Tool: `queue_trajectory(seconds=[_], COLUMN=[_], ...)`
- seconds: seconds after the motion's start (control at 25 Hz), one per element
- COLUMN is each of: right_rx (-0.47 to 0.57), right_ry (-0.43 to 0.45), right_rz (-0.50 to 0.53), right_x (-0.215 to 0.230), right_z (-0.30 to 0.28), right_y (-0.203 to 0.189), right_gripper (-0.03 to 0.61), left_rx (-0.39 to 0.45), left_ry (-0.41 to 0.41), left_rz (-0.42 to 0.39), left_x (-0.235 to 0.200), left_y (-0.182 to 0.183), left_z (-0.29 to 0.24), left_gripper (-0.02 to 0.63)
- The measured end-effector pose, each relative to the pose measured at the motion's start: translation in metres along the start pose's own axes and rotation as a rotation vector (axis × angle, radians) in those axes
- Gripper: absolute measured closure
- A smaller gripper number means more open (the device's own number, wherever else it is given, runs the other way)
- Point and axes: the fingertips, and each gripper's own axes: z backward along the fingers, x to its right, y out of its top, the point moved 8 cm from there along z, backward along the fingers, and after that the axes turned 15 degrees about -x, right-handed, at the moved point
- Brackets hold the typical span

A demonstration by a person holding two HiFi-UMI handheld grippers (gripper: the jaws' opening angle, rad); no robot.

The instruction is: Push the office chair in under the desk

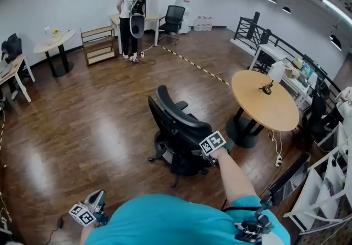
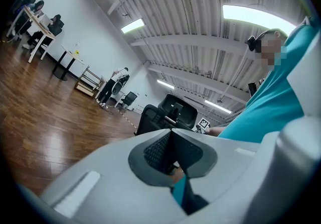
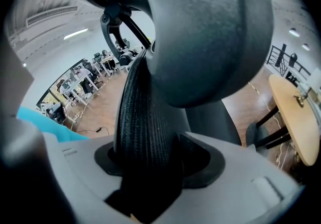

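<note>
A black office chair (image 1: 177, 128) with a mesh back stands on the wood floor in the head view, a little left of a round wooden table (image 1: 264, 101). My right gripper (image 1: 205, 154) is at the chair's back, and in the right gripper view this right gripper (image 3: 150, 162) is shut on the edge of the mesh back (image 3: 143, 112). Low at the left, away from the chair, hangs my left gripper (image 1: 94, 203). In its own view the left gripper (image 2: 173, 155) is shut with nothing in it, and the chair (image 2: 168, 115) shows beyond.
A person (image 1: 131, 18) stands at a far desk (image 1: 118, 18) with another black chair (image 1: 173, 18) beside it. A small round table (image 1: 54, 43) and a wooden rack (image 1: 99, 45) stand at the back left. White shelving (image 1: 324, 183) lines the right side. Striped tape (image 1: 192, 62) crosses the floor.
</note>
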Motion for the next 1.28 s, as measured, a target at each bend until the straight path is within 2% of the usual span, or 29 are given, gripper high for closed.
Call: queue_trajectory(seconds=[0.16,0.44,0.6,0.76,0.96,1.08,1.28], right_rx=[0.005,0.023,0.022,0.015,0.011,0.009,0.013], right_ry=[-0.013,-0.05,-0.063,-0.077,-0.108,-0.115,-0.128], right_rz=[-0.024,-0.024,0.01,0.016,0.027,0.026,0.008], right_x=[0.017,0.085,0.134,0.197,0.264,0.306,0.363], right_z=[0.006,0.0,0.013,0.025,0.033,0.041,0.058], right_y=[-0.015,-0.033,-0.039,-0.046,-0.06,-0.067,-0.075], right_gripper=[0.308,0.322,0.349,0.364,0.391,0.4,0.408], left_rx=[-0.005,-0.03,-0.013,-0.038,-0.025,-0.01,-0.032], left_ry=[-0.018,-0.028,-0.114,-0.042,-0.039,-0.076,-0.025], left_rz=[-0.002,-0.034,-0.074,-0.049,-0.053,-0.066,-0.043], left_x=[-0.003,-0.006,0.03,0.046,0.078,0.107,0.129], left_y=[0.0,-0.014,-0.009,-0.027,-0.047,-0.053,-0.069], left_z=[-0.006,-0.063,-0.125,-0.185,-0.244,-0.277,-0.314], left_gripper=[0.505,0.505,0.505,0.505,0.505,0.505,0.505])
